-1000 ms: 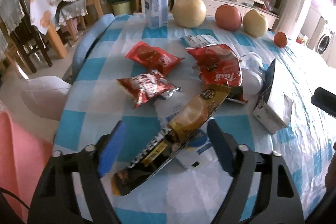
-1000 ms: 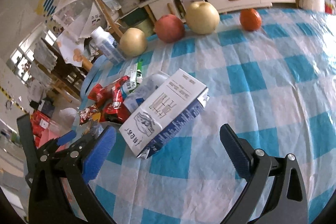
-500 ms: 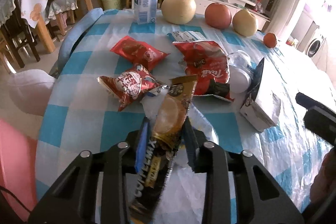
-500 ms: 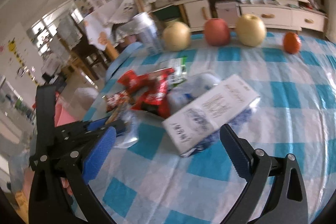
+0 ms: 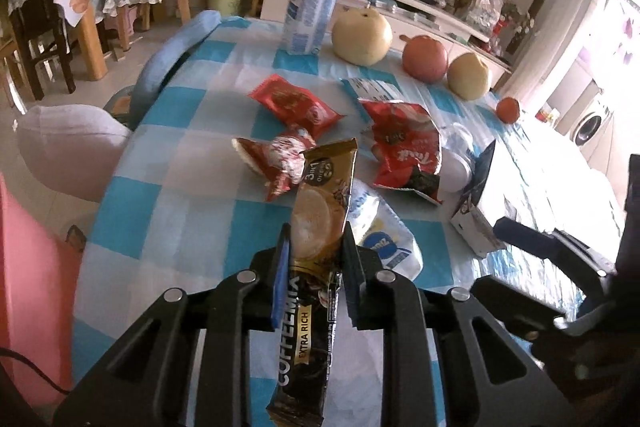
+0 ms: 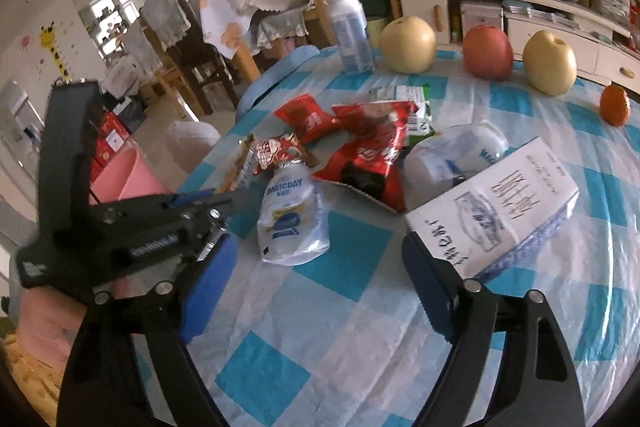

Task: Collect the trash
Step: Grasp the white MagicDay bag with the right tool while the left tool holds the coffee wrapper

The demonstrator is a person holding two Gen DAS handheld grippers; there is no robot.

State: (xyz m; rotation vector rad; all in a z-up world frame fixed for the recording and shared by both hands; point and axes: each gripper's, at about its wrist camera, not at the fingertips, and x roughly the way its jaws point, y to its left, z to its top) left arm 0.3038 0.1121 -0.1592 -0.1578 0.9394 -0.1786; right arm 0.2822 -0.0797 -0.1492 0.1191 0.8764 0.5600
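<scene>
Foil-slick coffee sachet (image 5: 320,227) stands pinched mid-length in the left gripper (image 5: 314,259), lifted over the table (image 5: 192,195); it could slide free (thin, glossy). Right gripper (image 6: 316,267) gapes empty near the pouch (image 6: 292,219).

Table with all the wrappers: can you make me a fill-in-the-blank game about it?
1. The left gripper is shut on a ____ packet.
2. The right gripper is ____ and holds nothing.
3. The white box lies on a blue-and-white ____ tablecloth.
4. Between the two yellow pears sits a red ____.

Missing words: coffee; open; checked; apple
</scene>
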